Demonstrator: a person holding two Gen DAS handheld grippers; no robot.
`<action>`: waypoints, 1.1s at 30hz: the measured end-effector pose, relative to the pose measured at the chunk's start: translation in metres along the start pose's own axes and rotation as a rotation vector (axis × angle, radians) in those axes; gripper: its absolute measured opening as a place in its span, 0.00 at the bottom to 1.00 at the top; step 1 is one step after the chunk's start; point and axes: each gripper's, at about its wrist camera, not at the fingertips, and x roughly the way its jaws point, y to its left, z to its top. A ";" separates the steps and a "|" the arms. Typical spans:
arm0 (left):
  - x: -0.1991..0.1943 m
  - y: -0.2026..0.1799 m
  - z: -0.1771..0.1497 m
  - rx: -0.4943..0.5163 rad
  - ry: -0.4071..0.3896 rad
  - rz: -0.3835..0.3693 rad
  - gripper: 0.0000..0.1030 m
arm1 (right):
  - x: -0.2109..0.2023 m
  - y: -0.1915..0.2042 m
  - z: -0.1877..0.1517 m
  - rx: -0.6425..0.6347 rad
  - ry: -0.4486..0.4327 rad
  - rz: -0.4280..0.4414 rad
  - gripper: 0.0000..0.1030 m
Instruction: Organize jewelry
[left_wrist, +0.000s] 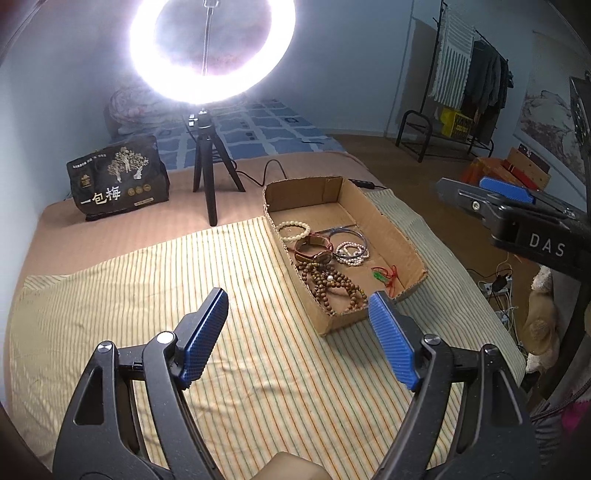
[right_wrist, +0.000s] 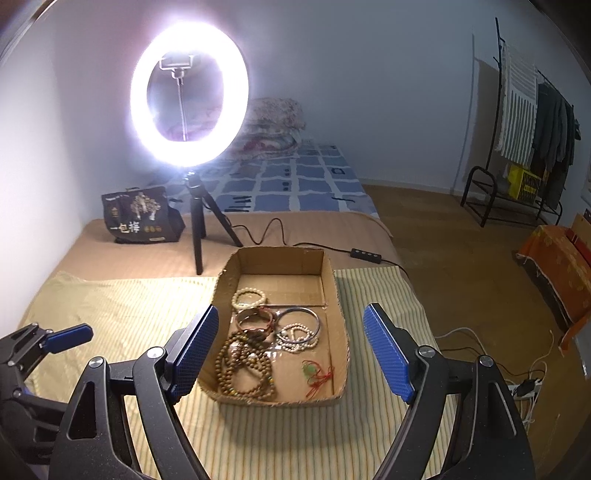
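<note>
black bag showing "一包梅" | right gripper body reading "DAS", jaws standing wide, empty | left gripper jaws gaping, gripping nothing | cardboard box holding jewelry

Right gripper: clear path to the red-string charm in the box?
Probably yes. The right gripper is open and empty above the cardboard box, whose top is open. The red-string charm lies alone near the front right corner, apart from the wooden beads.

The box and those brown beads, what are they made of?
The box looks like plain brown cardboard: matte, with ragged cut edges and a fold seam in its floor. The brown beads look like wood: dull brown, round, slightly uneven in shade. They could be dyed seeds; the pictures cannot settle it.
</note>
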 end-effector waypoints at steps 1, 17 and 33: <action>-0.002 -0.001 -0.001 0.002 -0.002 -0.001 0.79 | -0.003 0.000 -0.002 0.001 -0.003 0.003 0.78; -0.021 -0.028 -0.015 0.142 -0.052 0.108 0.98 | -0.020 -0.001 -0.025 -0.008 -0.040 -0.027 0.80; -0.033 -0.032 -0.017 0.164 -0.059 0.121 0.99 | -0.016 -0.002 -0.027 -0.017 -0.030 -0.046 0.80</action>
